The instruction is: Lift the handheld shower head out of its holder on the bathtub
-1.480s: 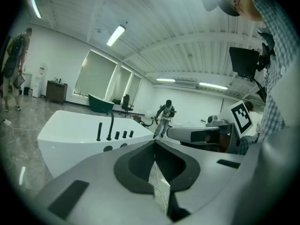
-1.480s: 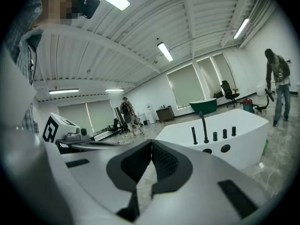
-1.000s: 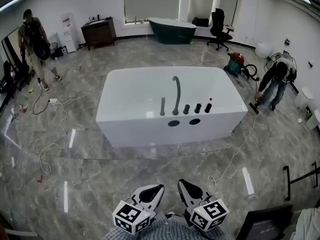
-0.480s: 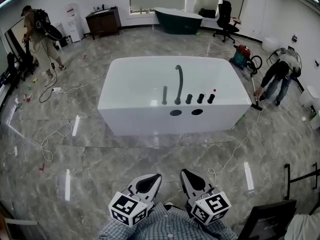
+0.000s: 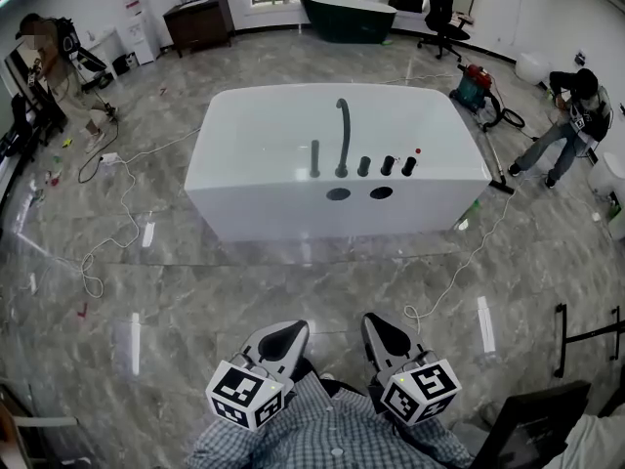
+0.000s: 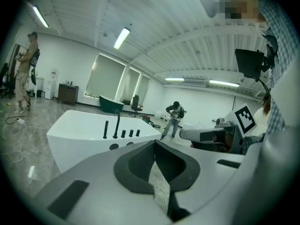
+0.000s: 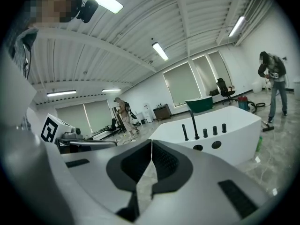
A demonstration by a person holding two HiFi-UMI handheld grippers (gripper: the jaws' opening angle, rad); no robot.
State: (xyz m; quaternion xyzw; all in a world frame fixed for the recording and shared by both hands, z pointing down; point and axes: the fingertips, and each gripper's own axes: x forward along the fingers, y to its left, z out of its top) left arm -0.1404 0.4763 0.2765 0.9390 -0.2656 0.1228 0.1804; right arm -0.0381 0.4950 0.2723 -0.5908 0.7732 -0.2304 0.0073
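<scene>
Two grippers, held low before the person's checked shirt (image 5: 332, 446): left gripper (image 5: 281, 336), jaws pressed together on nothing; right gripper (image 5: 379, 338), jaws likewise together and empty. One white bathtub (image 5: 244, 203), freestanding on the marble floor (image 5: 293, 296), well apart from both grippers. One handheld shower head (image 5: 314, 158), judged to be the slim dark upright rod seated in its holder on the tub's near deck, just left of the tall curved spout (image 5: 342, 130); a row of dark knobs (image 5: 387, 165) to the spout's right. One white cable (image 5: 459, 291) loose on the floor between person and tub. Hazards, as judged: a foot caught in the cable on approach; the spout or a knob gripped by mistake, all being dark and close-set; jaws arriving closed and knocking the rod
</scene>
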